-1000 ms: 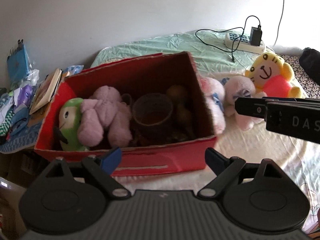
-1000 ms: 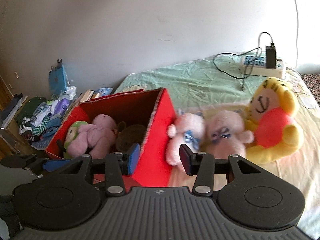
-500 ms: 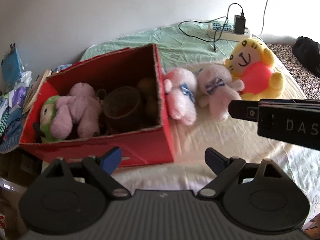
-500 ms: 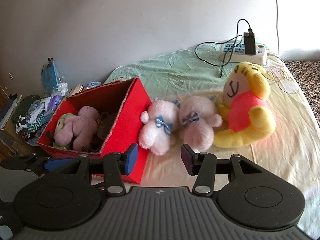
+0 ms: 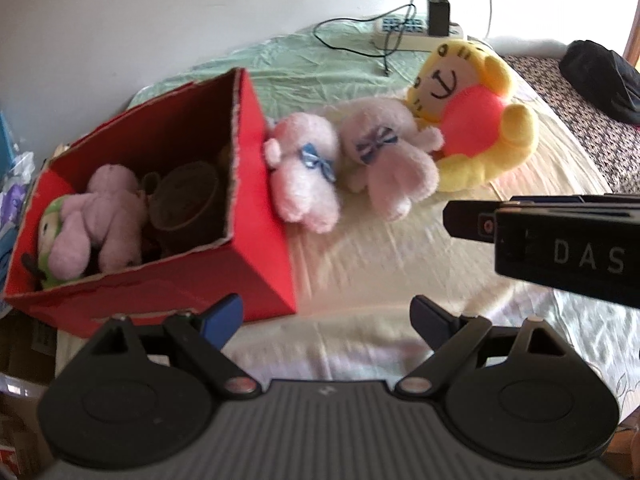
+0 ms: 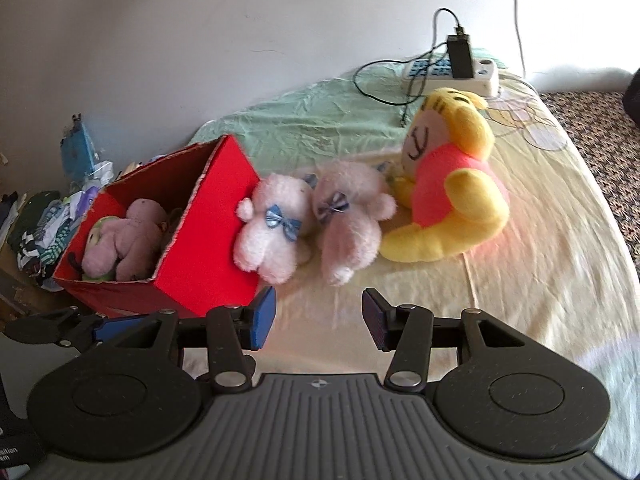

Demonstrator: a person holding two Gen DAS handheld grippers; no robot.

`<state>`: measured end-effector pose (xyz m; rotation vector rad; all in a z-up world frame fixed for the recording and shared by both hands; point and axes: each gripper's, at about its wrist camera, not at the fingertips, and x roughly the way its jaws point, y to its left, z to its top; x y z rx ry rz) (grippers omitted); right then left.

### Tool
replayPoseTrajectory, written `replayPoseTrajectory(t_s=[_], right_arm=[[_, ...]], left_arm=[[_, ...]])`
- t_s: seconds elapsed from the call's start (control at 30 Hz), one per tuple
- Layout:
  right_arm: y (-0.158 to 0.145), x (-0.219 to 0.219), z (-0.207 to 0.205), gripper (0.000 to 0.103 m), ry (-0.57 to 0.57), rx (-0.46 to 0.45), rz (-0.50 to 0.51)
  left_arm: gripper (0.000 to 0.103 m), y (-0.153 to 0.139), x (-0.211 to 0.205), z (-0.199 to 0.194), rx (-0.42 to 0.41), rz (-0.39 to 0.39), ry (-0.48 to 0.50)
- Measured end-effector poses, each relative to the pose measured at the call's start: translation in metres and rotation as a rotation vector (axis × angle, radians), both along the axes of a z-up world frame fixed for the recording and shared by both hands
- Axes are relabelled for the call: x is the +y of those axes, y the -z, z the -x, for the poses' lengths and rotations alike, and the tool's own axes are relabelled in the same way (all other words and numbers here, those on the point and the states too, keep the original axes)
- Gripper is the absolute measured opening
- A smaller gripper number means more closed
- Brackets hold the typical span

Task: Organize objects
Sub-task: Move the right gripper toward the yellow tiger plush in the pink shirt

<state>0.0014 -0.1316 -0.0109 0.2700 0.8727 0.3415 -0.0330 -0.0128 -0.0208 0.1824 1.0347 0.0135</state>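
A red cardboard box (image 5: 192, 280) (image 6: 208, 264) stands on the bed and holds a purple plush (image 5: 100, 216) (image 6: 132, 236), a green plush (image 5: 48, 228) and a brown plush (image 5: 184, 196). Against its right wall lie a white-pink bear (image 5: 308, 176) (image 6: 272, 228), a second pink bear (image 5: 388, 168) (image 6: 352, 220) and a yellow tiger plush (image 5: 476, 120) (image 6: 452, 196). My left gripper (image 5: 326, 316) is open and empty near the box's front corner. My right gripper (image 6: 318, 320) is open and empty, just in front of the two bears.
A power strip (image 5: 416, 32) (image 6: 452, 68) with a charger and cables lies at the bed's far side. Clothes and books (image 6: 48, 216) are piled left of the box. A black bag (image 5: 600, 80) lies at far right. The right gripper's body (image 5: 560, 240) crosses the left view.
Both grippers have swung right and away from the box, so the bears and tiger sit more central. The right gripper's jaws have opened wider. Nothing was picked up.
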Motion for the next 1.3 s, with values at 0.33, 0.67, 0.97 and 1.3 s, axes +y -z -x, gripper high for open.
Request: replayPoseTrajectory(t_s=[0.33,0.67,0.97,1.3], right_arm=[[0.011,-0.021,-0.006,0.051,0.073,0.05,-0.004],[0.012,-0.035,-0.007,0.051,0.112,0.061,-0.004],[0.017,-0.046,-0.006,0.051,0.147,0.077,-0.011],[0.022,-0.058,-0.005,0.052,0.172,0.085,-0.021]], left_arm=[[0.091,0.009,-0.019,-0.01,0.028,0.007,0.066],[0.092,0.013,-0.037,-0.02,0.039,0.01,0.116],[0.092,0.017,-0.047,-0.023,0.048,0.008,0.147],[0.092,0.021,-0.053,-0.026,0.057,0.014,0.163]])
